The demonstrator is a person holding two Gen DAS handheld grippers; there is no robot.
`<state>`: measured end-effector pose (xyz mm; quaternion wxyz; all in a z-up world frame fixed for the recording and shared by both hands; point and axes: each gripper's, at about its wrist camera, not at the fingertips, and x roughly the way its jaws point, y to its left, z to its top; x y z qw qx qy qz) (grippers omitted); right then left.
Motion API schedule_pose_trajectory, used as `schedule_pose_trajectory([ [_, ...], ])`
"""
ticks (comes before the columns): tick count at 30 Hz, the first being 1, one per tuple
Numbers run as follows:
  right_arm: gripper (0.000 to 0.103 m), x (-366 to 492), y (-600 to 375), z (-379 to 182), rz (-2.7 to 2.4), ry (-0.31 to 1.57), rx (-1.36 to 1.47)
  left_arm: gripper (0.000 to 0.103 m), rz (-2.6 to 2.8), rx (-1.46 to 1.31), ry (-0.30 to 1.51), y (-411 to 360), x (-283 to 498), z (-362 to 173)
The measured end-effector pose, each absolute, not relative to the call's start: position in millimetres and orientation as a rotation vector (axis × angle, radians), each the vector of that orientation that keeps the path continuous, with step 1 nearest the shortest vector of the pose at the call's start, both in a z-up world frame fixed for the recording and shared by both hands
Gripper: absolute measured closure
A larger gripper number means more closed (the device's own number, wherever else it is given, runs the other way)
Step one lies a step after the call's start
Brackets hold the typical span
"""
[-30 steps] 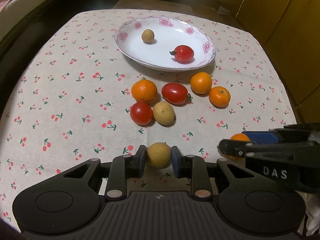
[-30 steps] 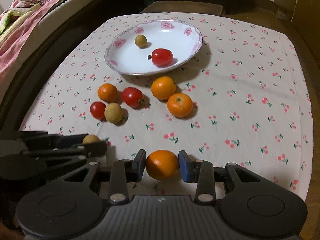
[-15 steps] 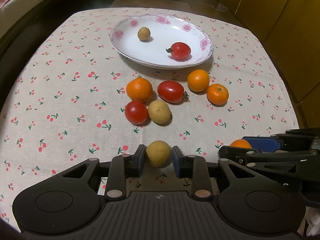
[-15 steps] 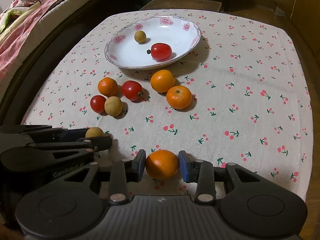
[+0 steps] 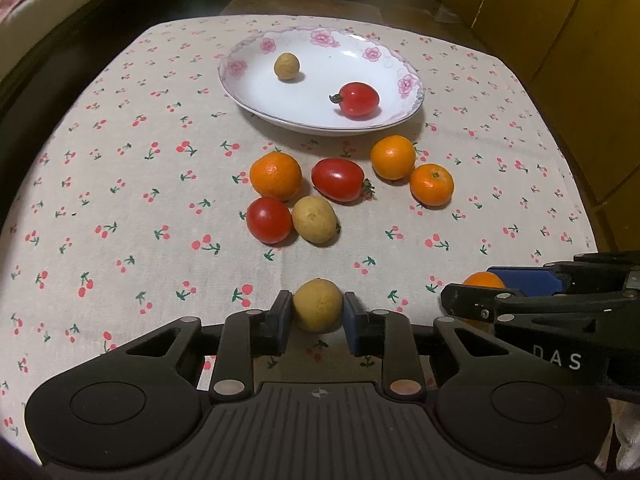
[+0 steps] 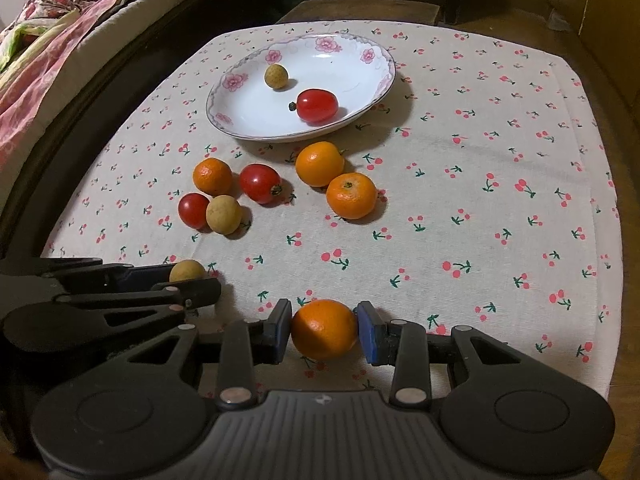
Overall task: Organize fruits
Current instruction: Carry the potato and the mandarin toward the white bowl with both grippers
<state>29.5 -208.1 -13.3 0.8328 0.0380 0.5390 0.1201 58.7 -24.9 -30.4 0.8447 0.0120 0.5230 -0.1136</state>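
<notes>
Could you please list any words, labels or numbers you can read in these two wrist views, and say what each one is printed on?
"DAS": white letters on the side of the right gripper, seen in the left wrist view; the print may run on out of sight.
No readable text on the left gripper, the plate or the tablecloth; these carry only flower and cherry patterns.

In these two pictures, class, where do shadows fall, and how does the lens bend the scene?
Left wrist view: fruit shadows fall rightward; the plate shades the tablecloth beside it; the table edges bow. Right wrist view: shadows again fall rightward; glare spots the plate's tomato; the corners darken.
</notes>
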Motion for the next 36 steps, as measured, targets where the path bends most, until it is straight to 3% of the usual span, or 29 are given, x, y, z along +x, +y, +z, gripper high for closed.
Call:
schedule_pose_trajectory([
  [36,0.066,66,-218,13,0.236,1.045,0.160,0.069,-0.241,-0.010,1.014,-30,91,5],
])
